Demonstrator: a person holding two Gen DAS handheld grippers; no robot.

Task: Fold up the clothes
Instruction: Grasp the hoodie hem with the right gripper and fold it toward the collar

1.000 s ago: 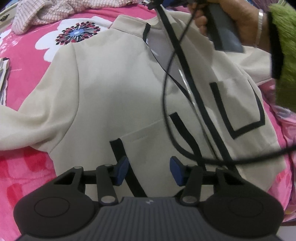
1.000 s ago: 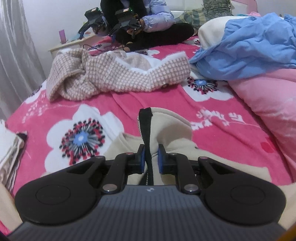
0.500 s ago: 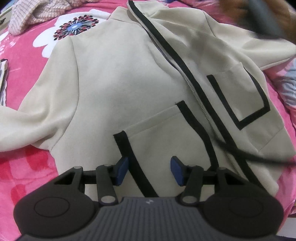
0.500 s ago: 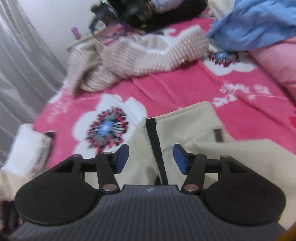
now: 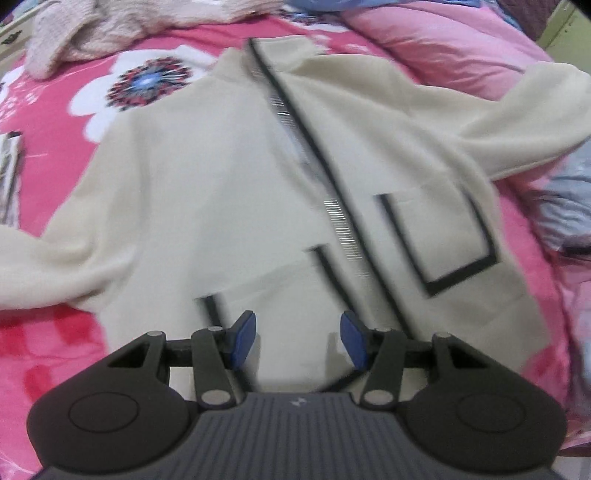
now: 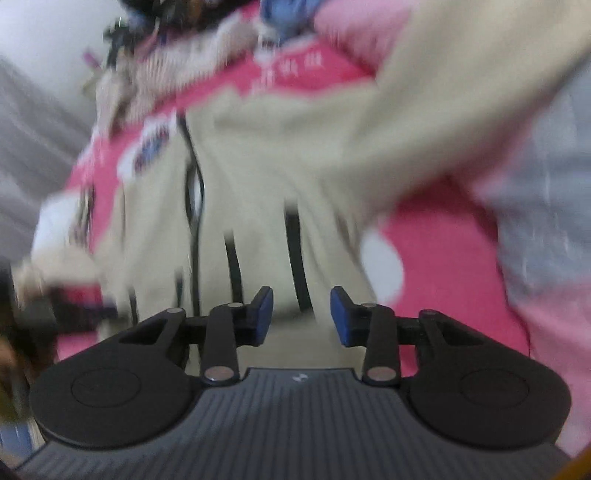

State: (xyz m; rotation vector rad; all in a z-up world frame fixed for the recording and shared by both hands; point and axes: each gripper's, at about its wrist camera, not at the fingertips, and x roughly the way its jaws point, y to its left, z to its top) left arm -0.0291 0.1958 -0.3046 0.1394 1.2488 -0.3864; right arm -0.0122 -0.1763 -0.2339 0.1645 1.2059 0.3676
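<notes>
Cream jacket (image 5: 229, 206) now released by right gripper (image 6: 301, 317), fingers apart; left gripper (image 5: 297, 338) fingers still apart, empty.

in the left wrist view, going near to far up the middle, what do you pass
left gripper → cream jacket's hem and pockets → its zip → its collar → pink flowered bedspread → checked knit garment
</notes>
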